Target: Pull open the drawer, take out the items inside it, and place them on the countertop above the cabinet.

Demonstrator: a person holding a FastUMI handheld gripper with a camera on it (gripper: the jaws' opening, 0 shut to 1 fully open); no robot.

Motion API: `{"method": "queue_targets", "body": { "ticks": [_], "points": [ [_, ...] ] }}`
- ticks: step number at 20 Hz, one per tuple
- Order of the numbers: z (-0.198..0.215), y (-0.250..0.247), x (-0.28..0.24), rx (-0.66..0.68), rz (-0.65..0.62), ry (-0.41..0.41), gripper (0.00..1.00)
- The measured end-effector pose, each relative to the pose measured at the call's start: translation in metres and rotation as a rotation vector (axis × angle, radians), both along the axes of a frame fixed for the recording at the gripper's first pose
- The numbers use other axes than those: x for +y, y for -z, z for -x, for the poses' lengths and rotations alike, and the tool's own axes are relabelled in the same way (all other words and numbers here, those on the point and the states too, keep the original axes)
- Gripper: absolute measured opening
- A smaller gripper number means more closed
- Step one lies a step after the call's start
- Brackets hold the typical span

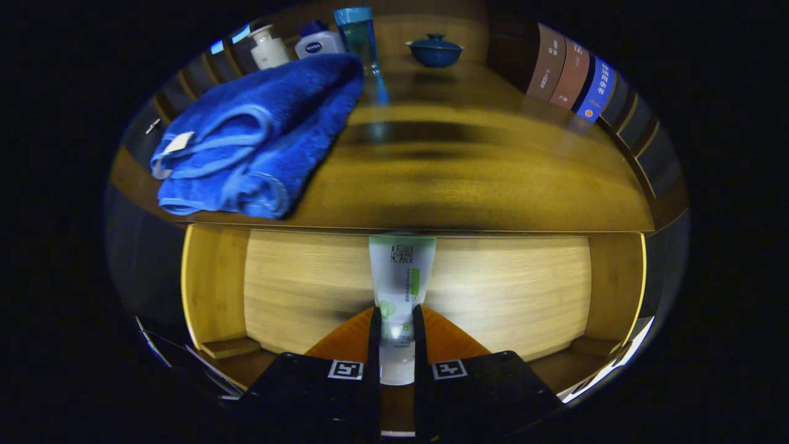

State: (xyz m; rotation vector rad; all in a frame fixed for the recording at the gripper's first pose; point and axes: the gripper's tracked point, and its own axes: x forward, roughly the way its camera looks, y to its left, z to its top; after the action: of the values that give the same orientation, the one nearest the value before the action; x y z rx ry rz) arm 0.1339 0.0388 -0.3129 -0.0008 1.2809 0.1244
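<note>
Both tongs fingers clamp the tube over the open drawer

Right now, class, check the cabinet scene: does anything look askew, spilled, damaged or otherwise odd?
Nothing is spilled or broken. The blue towel is loosely folded and lies slantwise on the countertop, one corner hanging over its front edge above the open drawer. The tube is simply clamped in the gripper, above the drawer.

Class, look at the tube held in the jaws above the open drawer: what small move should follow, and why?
Probably carry the tube forward over the countertop. The gripper has its jaws closed on it, it hangs above the open drawer, and bare wood lies right of the towel.
</note>
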Motion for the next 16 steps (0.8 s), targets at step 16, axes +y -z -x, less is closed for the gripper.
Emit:
{"method": "queue_targets", "body": {
  "ticks": [16],
  "points": [
    [-0.089, -0.095, -0.028, -0.123, 0.003, 0.038, 0.25]
  ]
}}
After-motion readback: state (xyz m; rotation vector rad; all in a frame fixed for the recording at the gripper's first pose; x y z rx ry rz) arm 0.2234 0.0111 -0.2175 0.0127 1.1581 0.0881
